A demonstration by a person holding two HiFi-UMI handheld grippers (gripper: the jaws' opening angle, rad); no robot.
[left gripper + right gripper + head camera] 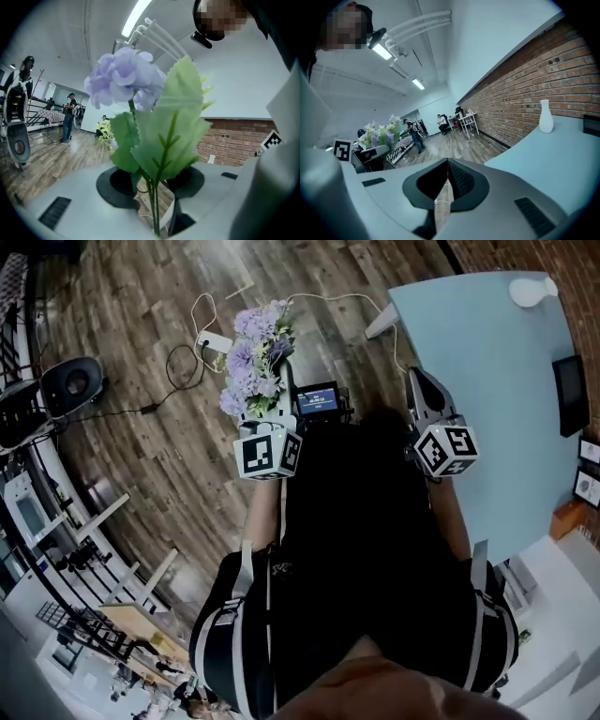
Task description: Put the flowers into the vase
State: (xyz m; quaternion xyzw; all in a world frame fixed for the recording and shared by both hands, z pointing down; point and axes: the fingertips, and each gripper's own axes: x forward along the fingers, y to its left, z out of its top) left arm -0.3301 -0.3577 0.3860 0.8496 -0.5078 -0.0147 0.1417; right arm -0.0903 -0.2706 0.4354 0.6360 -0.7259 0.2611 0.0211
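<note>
My left gripper (155,190) pinches the flowers (126,77) by their stems so they stand upright; my right gripper (447,161) is closed, empty. The vase (532,289) waits well apart on the desk (487,381)

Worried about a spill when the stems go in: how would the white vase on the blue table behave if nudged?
The white vase stands upright, tall with a narrow neck, so a push up high would probably tip it. The blue table looks smooth, so it may slide. It looks ceramic, likely breakable.
</note>
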